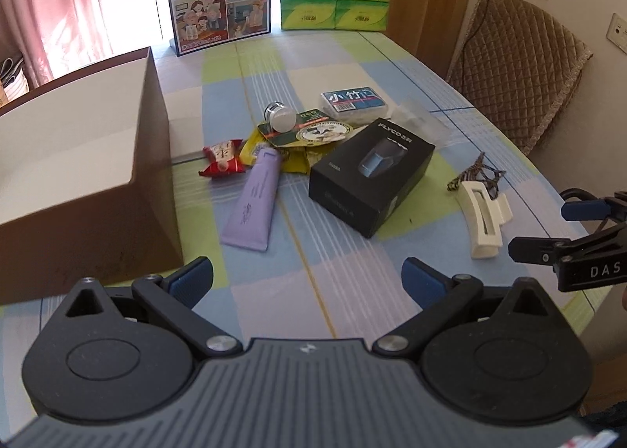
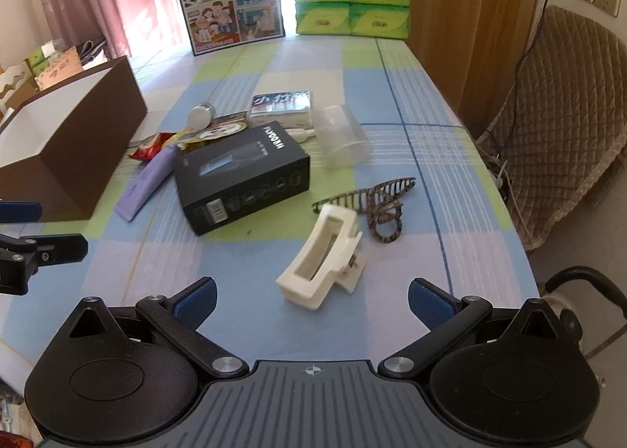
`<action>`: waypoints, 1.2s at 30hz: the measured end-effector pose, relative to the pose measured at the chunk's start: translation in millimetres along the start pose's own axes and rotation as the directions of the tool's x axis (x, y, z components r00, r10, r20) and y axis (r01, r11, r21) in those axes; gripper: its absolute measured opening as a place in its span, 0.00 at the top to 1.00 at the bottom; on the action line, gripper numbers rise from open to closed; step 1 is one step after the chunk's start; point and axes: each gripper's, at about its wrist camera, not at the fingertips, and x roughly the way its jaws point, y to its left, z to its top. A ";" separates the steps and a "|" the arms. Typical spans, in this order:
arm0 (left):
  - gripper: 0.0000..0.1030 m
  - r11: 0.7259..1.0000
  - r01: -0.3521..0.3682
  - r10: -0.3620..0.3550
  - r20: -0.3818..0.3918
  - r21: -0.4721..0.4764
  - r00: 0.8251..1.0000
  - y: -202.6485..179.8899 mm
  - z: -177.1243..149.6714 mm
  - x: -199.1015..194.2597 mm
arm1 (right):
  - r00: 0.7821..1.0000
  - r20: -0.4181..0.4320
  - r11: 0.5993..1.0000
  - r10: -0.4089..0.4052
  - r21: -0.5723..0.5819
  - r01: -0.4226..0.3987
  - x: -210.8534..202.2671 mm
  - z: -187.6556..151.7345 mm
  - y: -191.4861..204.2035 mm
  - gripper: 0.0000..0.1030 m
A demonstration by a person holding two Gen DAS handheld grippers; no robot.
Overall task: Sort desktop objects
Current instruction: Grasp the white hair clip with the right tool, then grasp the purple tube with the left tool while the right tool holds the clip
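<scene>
Nothing looks sorted yet: both the left claw and right claw gape with nothing in them, the brown box at 9 o'clock looks bare inside, and the white clip and black box lie on the surface.

My left gripper hovers level and low, jaws spread wide, blue pads facing each other with nothing between them. My right gripper sits alongside at about the same height, jaws equally wide and empty. Each pokes into the edge of the other's wrist view, both pointing forward, side by side but apart.
</scene>
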 end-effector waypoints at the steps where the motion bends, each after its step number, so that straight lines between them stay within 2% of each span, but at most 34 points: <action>1: 0.02 1.000 -0.001 0.001 0.000 0.001 1.000 0.1 2.4 3.1 | 1.000 0.003 1.000 -0.002 0.000 0.002 3.6 1.5 -1.1 0.02; 7: 0.03 1.000 -0.005 0.006 -0.019 0.013 1.000 -0.1 13.7 23.5 | 1.000 -0.006 1.000 -0.017 -0.013 0.017 26.9 11.5 -4.9 0.04; 9: 0.04 1.000 -0.010 0.010 -0.031 0.018 0.999 0.6 17.5 31.7 | 1.000 -0.020 0.999 -0.020 -0.026 0.020 35.4 14.3 -4.4 0.15; 14: 0.05 0.999 -0.027 0.029 -0.049 0.037 0.998 2.5 27.0 49.7 | 0.998 -0.064 0.999 -0.015 -0.042 0.012 56.1 19.1 -4.0 0.22; 16: 0.06 0.998 -0.039 0.042 -0.057 0.050 0.997 3.3 30.1 56.5 | 0.997 -0.081 0.999 -0.008 -0.053 0.003 62.1 19.7 -4.2 0.29; 18: 0.07 0.997 -0.049 0.053 -0.068 0.060 0.996 5.2 31.9 63.6 | 0.994 -0.108 0.998 -0.012 -0.070 0.005 67.8 19.5 -5.6 0.46; 21: 0.10 0.996 -0.063 0.069 -0.090 0.067 0.994 8.9 33.7 75.1 | 0.991 -0.134 0.997 0.002 -0.070 -0.011 69.0 18.4 -14.4 0.58; 28: 0.22 0.992 -0.095 0.105 -0.125 0.084 0.987 11.5 37.7 100.6 | 0.987 -0.163 0.998 -0.008 -0.059 -0.002 58.7 12.5 -45.1 0.63; 35: 0.28 0.987 -0.137 0.147 -0.135 0.078 0.980 13.9 46.1 126.4 | 0.984 -0.175 1.000 -0.027 -0.016 0.025 48.4 7.7 -71.0 0.63; 36: 0.33 0.988 -0.135 0.145 -0.143 0.075 0.979 14.7 47.3 131.1 | 0.984 -0.174 1.000 -0.027 -0.012 0.025 47.8 7.7 -73.6 0.63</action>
